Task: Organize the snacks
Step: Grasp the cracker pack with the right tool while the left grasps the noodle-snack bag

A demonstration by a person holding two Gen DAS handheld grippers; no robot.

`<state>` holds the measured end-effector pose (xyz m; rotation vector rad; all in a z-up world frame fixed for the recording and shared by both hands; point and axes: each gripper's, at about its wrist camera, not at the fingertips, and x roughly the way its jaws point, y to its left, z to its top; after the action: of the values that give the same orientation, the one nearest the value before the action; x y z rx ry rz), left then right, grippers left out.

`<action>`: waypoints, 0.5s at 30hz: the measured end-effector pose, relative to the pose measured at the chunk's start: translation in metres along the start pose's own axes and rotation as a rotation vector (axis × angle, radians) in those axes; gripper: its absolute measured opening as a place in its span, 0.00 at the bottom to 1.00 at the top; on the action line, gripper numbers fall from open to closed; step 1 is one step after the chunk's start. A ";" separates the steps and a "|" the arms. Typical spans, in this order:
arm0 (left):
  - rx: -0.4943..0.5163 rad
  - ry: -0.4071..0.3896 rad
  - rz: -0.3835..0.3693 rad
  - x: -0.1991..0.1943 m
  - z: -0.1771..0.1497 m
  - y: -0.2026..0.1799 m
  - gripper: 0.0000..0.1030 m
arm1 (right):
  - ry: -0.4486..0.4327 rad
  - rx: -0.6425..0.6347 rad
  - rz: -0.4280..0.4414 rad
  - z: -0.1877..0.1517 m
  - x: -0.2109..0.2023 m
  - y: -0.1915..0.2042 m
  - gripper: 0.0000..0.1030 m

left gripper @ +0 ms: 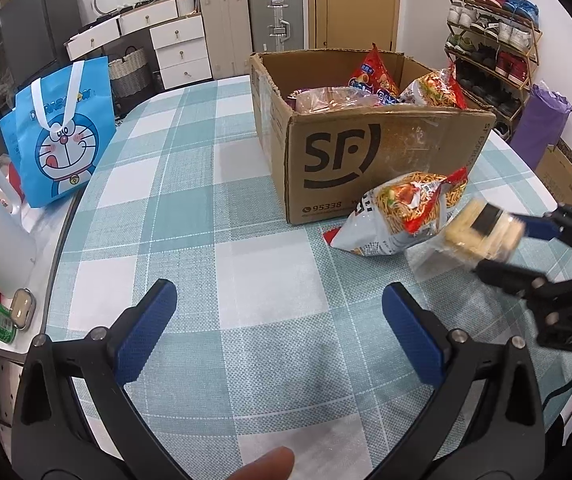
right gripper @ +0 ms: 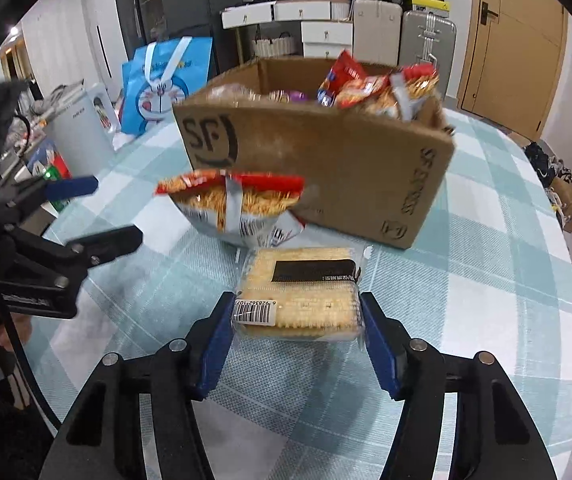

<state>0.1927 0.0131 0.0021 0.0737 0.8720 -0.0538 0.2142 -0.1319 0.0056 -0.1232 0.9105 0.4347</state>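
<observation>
Right gripper (right gripper: 295,320): clamped on cracker pack (right gripper: 297,300), held above the table (right gripper: 485,280); light, brittle, slick wrap; grip its flat sides gently. Left gripper (left gripper: 278,320): spread, empty. Beyond: noodle-snack bag (right gripper: 238,208), soft; far, cardboard box (right gripper: 345,176).

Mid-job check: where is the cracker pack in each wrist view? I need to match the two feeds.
Left wrist view: the cracker pack is at the right edge, clamped in the right tongs, just right of the noodle snack bag.
Right wrist view: low centre, the cracker pack sits between the tongs' blue pads, in front of the noodle snack bag.
Shared landmark: the cardboard SF box, behind the bag in both.
</observation>
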 end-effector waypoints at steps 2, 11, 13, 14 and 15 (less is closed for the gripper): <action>-0.006 -0.005 0.001 -0.001 0.000 0.000 1.00 | -0.017 0.009 0.001 0.002 -0.008 -0.003 0.60; -0.028 -0.051 -0.072 -0.017 0.004 -0.007 1.00 | -0.075 0.041 0.006 0.008 -0.038 -0.015 0.60; -0.026 -0.047 -0.076 -0.016 0.003 -0.010 1.00 | -0.080 0.046 0.005 0.006 -0.042 -0.017 0.60; -0.024 -0.045 -0.080 -0.016 0.003 -0.011 1.00 | -0.080 0.052 0.005 0.006 -0.043 -0.018 0.60; -0.021 -0.042 -0.080 -0.015 0.003 -0.013 1.00 | -0.080 0.053 0.004 0.005 -0.043 -0.019 0.60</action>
<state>0.1843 0.0004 0.0145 0.0181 0.8336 -0.1204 0.2030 -0.1607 0.0412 -0.0548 0.8428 0.4159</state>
